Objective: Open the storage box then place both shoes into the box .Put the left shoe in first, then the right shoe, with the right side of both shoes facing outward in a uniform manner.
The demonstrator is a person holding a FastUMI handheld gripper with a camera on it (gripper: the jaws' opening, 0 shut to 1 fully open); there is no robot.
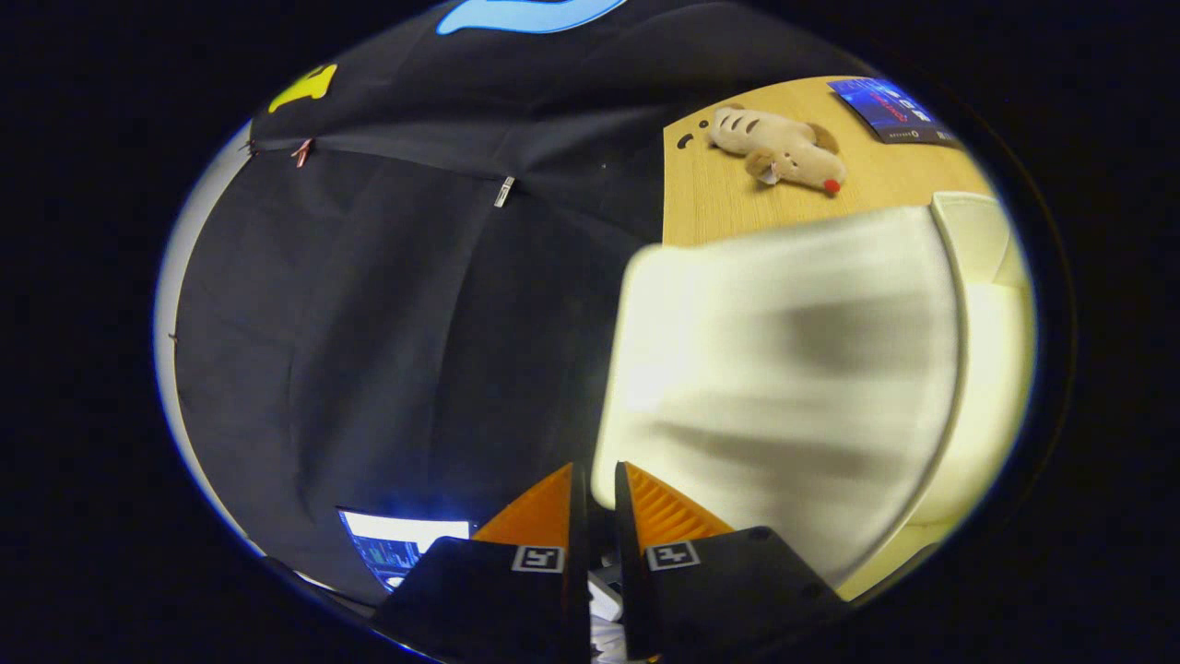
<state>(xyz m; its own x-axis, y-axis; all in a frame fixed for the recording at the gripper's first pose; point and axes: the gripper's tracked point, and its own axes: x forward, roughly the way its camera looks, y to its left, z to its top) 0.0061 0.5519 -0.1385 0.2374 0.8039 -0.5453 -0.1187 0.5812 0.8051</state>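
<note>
The white storage box lid (pixel 784 369) is swung up and blurred, and it spreads out just beyond my fingers. Its near corner sits between my fingertips, and my gripper (pixel 599 470) is shut on that thin edge. Behind the lid, the cream body of the storage box (pixel 996 350) stands on the wooden table (pixel 719 203). The whole view is rolled to one side. The inside of the box is hidden by the lid.
A tan plush toy (pixel 779 152) with a red nose lies on the table beyond the box, with a blue booklet (pixel 890 109) past it. Black booth cloth (pixel 387 304) hangs on the other side of my fingers. A lit screen (pixel 396 544) glows low beside them.
</note>
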